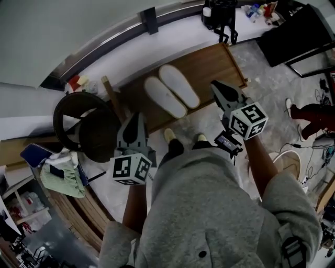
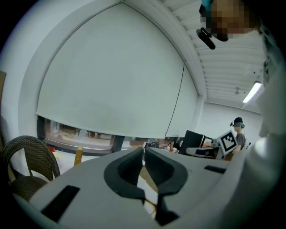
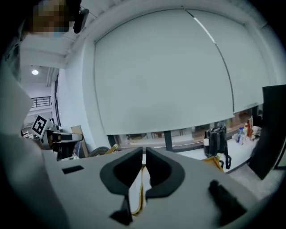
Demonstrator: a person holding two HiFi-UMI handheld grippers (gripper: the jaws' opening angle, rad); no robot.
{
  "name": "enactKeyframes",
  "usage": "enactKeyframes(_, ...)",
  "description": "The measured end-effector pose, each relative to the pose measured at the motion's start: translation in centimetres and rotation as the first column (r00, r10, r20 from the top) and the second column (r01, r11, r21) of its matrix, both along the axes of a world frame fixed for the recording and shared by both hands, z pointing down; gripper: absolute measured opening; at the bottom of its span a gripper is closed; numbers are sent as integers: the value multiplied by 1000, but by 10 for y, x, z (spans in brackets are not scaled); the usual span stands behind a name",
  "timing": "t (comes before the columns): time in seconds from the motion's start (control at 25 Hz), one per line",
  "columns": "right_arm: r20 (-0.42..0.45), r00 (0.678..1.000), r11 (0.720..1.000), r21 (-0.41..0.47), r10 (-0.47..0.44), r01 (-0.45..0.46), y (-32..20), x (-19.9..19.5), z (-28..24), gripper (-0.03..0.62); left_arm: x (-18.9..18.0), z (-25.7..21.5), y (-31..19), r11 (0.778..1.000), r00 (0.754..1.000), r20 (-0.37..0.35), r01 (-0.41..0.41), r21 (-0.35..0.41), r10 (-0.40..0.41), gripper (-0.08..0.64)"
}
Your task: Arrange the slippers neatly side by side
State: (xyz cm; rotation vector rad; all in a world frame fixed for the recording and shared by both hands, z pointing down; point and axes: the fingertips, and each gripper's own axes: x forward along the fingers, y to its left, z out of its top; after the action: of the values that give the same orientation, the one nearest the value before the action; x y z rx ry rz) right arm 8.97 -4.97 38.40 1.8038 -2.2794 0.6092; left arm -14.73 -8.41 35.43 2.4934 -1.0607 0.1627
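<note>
Slippers (image 1: 171, 90): two pale soles lying side by side, touching along their length, on a brown wooden board (image 1: 209, 65) ahead of the person; only the head view shows them.
Grey clothing (image 1: 209, 209): fills the bottom of the head view and hides the person's legs.
Feet (image 1: 170, 136): only two yellowish toe tips show past the clothing, short of the board's near edge.
Left gripper (image 1: 135, 116): raised over the floor, near the board's left end, well short of the slippers; in its own view the jaws (image 2: 144, 151) meet at the tips with nothing between them.
Right gripper (image 1: 215, 85): held over the board's right half, beside the slippers and apart from them; its own view shows the jaws (image 3: 144, 153) pressed together, empty.
Gap under the right jaws: a pale strip with a yellowish edge shows through; what it is cannot be told.
Marker cubes: black-and-white square patterns only, no readable writing.
Wicker chair (image 1: 84, 125): left of the board; cut off at the left gripper view's edge (image 2: 27, 156).
Black bag (image 1: 220, 15): on the white ledge beyond the board; it also appears in the right gripper view (image 3: 216, 141).
Bottles (image 3: 243, 132): on the ledge, labels too small to read.
White blind (image 2: 111, 76): fills both gripper views, absent from the head view.
Second person (image 2: 239, 127): far off, seen only in the left gripper view.
</note>
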Motion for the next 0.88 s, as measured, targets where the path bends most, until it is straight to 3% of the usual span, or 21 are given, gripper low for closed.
enactKeyframes(0.24, -4, 998, 997, 46, 66, -66, 49, 53, -19, 40, 42, -28, 41, 999, 999, -32, 27, 37, -25, 26)
enactKeyframes(0.88, 26, 999, 997, 78, -18, 16, 142, 108, -24, 40, 105, -37, 157, 993, 995, 19, 95, 66, -96, 26)
